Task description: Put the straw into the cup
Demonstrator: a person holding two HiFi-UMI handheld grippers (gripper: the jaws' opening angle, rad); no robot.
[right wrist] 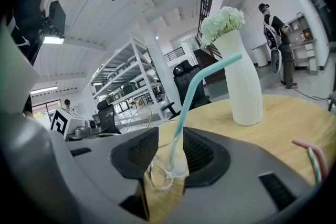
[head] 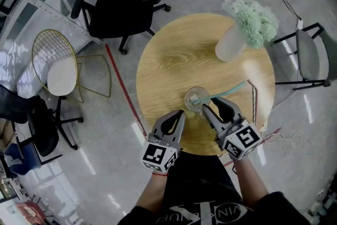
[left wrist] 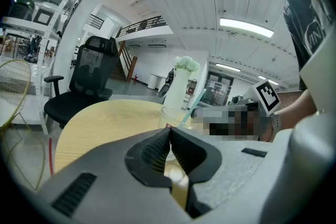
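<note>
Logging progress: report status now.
Left gripper shut, empty. Right gripper open, cup between fingers. Straw in cup. Nothing in the way.

At the near edge of the table (head: pixel 174 60), the left gripper (head: pixel 181 113) and the right gripper (head: pixel 215 105) are showing grey wedge-shaped shells, black ribbed pads (right wrist: pixel 202 153) and white cubes (head: pixel 158 156) bearing black square markers. The person is wearing a black shirt (head: pixel 210 211) carrying pale lettering.

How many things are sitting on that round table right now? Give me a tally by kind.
Cup: 1
Vase of flowers: 1
Straws: 3 (a teal one standing in the cup, two loose ones lying flat to the right of it)
Total: 5
</note>
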